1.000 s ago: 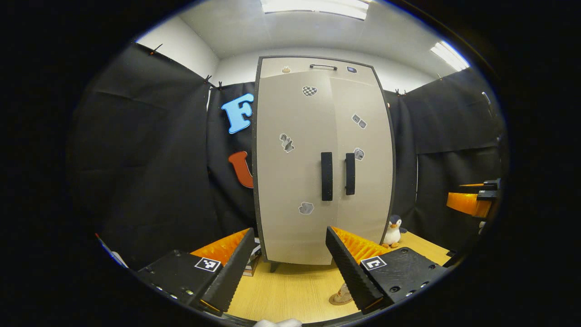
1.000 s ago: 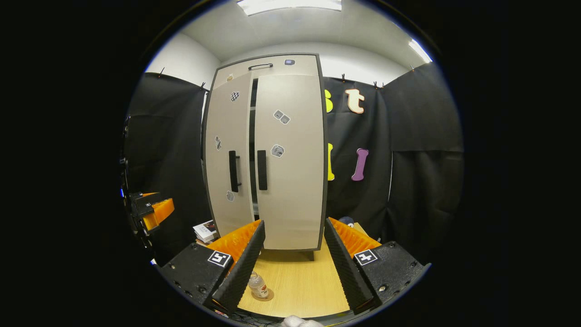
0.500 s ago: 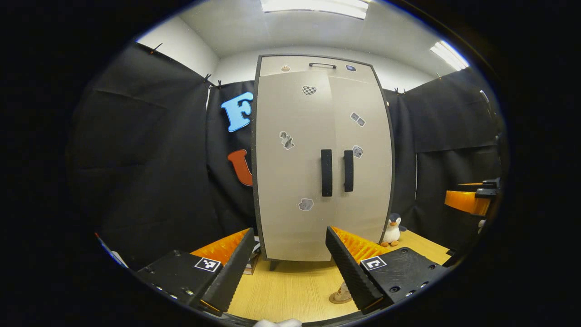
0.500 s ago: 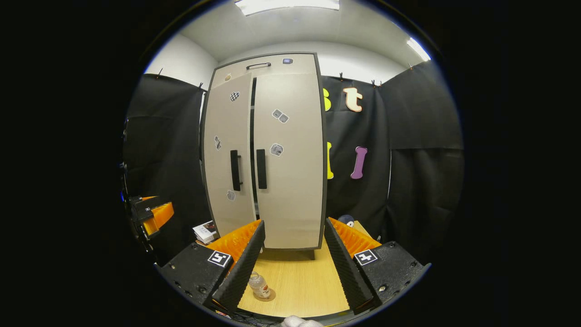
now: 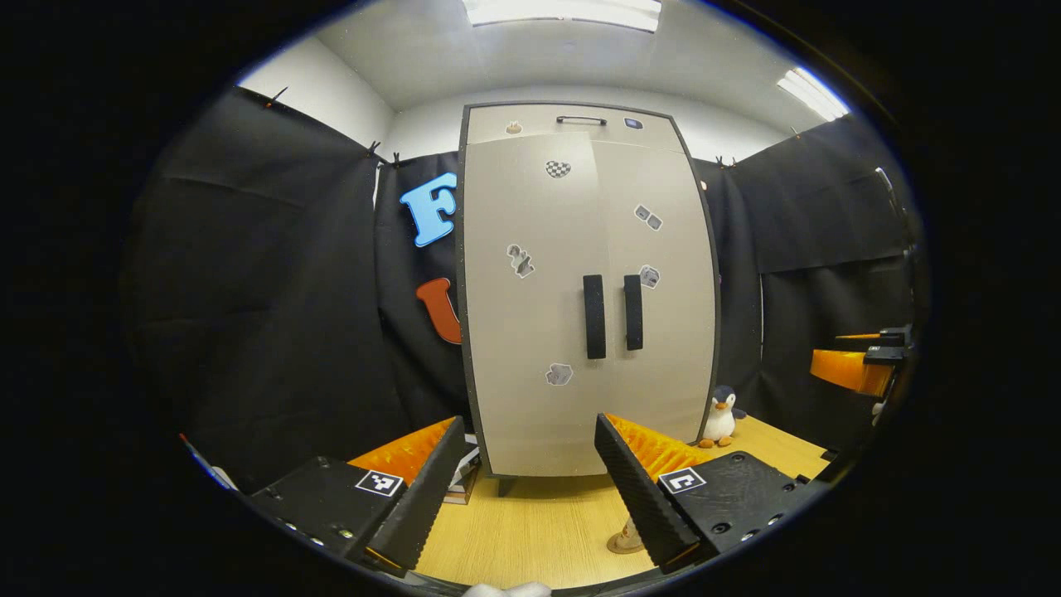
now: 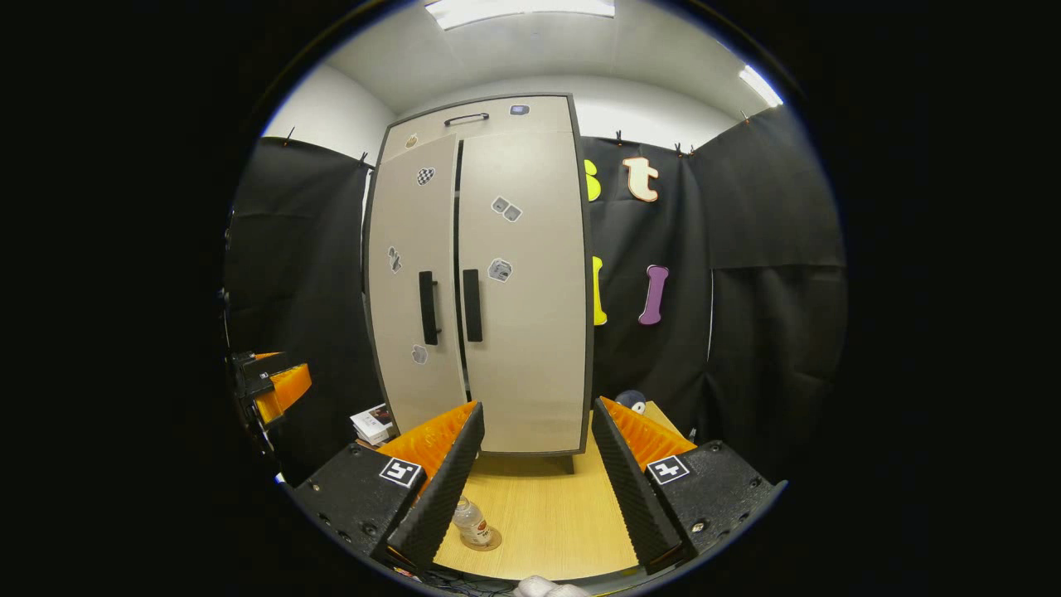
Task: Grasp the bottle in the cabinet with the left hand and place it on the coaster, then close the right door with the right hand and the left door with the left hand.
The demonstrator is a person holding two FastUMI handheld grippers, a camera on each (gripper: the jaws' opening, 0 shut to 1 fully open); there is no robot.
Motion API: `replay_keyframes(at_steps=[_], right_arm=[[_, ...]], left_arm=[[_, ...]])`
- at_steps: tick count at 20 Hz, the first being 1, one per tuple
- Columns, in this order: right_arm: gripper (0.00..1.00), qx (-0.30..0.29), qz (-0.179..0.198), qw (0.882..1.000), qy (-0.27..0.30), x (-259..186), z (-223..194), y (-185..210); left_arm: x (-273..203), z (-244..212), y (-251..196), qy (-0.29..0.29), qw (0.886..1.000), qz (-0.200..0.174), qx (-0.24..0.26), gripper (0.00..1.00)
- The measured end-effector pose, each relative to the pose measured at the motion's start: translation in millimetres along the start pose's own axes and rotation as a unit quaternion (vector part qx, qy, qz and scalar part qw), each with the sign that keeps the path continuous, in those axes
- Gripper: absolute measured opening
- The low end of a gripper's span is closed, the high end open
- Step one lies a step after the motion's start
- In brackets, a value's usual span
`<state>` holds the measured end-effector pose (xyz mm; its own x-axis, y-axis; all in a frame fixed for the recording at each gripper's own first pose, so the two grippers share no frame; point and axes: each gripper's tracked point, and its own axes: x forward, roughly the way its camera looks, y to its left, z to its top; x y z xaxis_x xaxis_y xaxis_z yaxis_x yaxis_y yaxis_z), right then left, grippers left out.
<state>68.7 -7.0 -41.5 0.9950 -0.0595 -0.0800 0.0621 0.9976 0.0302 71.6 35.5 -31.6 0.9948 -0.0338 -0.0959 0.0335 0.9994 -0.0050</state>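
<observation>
- While the left gripper (image 5: 526, 489) hangs at the bottom of the left gripper view, its fingers (image 5: 642, 497) stand wide apart and hold nothing.
- Low in that view, just left of the right finger, the coaster (image 5: 620, 544) lies on the tabletop (image 5: 530, 531); the finger hides most of what stands on it.
- At the bottom of the right gripper view the right gripper (image 6: 530, 485) also has its fingers (image 6: 435, 497) spread wide with nothing between them.
- In that view the bottle (image 6: 471, 521) stands upright on the coaster (image 6: 483, 541), just right of the left finger and low in the frame.
- Filling the centre of both views, the cabinet (image 5: 584, 290) stands on the tabletop, with two dark handles (image 5: 594, 317) side by side near the middle.
- Seen from the right gripper view, the left door (image 6: 410, 282) leaves a thin dark gap beside the right door (image 6: 522, 290); in the left gripper view the doors look flush.
- At the cabinet's lower right in the left gripper view sits a toy penguin (image 5: 719, 417).
- At its lower left lie some books (image 5: 460, 481).
</observation>
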Motion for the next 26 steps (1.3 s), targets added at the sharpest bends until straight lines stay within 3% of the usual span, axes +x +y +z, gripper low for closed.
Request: replay_keyframes(at_steps=[10, 26], right_arm=[[0.81, -0.007, 0.002, 1.000, 0.013, -0.2, -6.0, 0.5], [0.81, -0.004, 0.031, 0.999, 0.016, 5.6, -9.3, -7.4]], left_arm=[[5.9, -4.6, -14.3, 0.002, 1.000, -0.010, 0.001, 0.96], [1.7, -3.5, -26.9, 0.010, 1.000, 0.012, 0.007, 0.96]])
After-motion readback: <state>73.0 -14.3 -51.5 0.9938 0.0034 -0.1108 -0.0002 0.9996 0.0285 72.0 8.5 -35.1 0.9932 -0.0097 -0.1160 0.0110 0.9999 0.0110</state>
